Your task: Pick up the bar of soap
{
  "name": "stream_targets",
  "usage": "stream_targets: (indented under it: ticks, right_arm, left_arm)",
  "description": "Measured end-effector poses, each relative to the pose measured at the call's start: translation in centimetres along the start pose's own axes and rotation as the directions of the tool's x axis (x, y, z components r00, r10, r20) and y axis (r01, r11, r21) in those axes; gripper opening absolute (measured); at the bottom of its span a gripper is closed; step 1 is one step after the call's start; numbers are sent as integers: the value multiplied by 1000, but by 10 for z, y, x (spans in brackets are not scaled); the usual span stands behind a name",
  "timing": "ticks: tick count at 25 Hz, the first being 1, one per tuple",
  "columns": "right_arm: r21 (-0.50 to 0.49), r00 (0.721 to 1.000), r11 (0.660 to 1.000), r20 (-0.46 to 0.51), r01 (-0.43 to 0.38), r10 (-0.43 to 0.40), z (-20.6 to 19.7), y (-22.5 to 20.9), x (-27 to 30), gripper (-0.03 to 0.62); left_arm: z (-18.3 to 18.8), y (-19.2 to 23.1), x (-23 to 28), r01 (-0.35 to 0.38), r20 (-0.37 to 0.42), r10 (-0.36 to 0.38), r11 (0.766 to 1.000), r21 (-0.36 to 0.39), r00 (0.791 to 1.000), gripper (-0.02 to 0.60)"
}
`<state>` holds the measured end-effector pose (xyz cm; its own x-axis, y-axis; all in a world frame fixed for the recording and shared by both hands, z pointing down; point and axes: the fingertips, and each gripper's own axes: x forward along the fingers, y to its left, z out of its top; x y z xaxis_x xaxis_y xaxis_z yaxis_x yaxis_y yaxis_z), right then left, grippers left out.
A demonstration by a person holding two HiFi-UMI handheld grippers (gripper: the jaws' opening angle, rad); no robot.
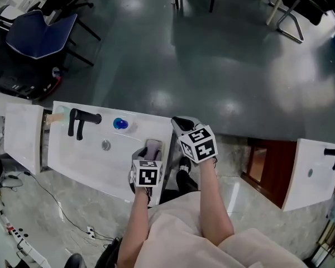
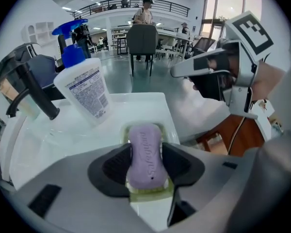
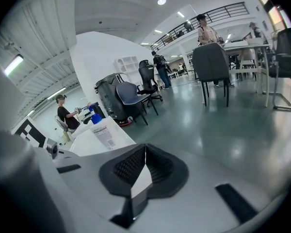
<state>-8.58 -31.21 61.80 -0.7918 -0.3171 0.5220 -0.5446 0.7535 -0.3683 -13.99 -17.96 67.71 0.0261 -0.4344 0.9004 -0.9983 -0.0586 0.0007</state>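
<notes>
white basin (image 1: 72, 166) below, black faucet (image 1: 81, 121) at its far rim, drain (image 1: 105, 145) in the bowl, blue-capped bottle (image 2: 85, 89) upright just beside the faucet. beyond it grey floor (image 1: 212, 66), a blue chair (image 1: 42, 32) and a second basin (image 1: 310, 175) well apart to the right. bottle and faucet both behind the soap and apart from it, not touching. right gripper (image 1: 182, 123) held just beside the basin's right edge, crossing the upper right of the left gripper view.

purple bar of soap (image 2: 146, 154) at the basin's near right corner, over a pale green soap dish (image 2: 150, 194); cannot tell whether resting on the dish or just clear of it. lies flat, lettered face up, long axis running straight away along the left gripper's line of sight, far end toward the basin's back rim, near end toward the gripper body.

left gripper (image 1: 152, 149) clamped on the bar: black pads (image 2: 114, 166) pressed against both long sides about midway along, the bar filling the gap between them. right gripper's jaws brought together, pads meeting at the tips with nothing between, aimed out over the floor.
</notes>
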Motion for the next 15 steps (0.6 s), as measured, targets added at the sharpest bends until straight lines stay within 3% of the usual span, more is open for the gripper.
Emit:
stream_targets:
  ticks: [15]
  right_arm:
    - [-7,1000,1000,-4,-10,10,-1,10,11,6]
  left_arm:
    - [1,-2,7,48,-100,-42,998,51,994,201]
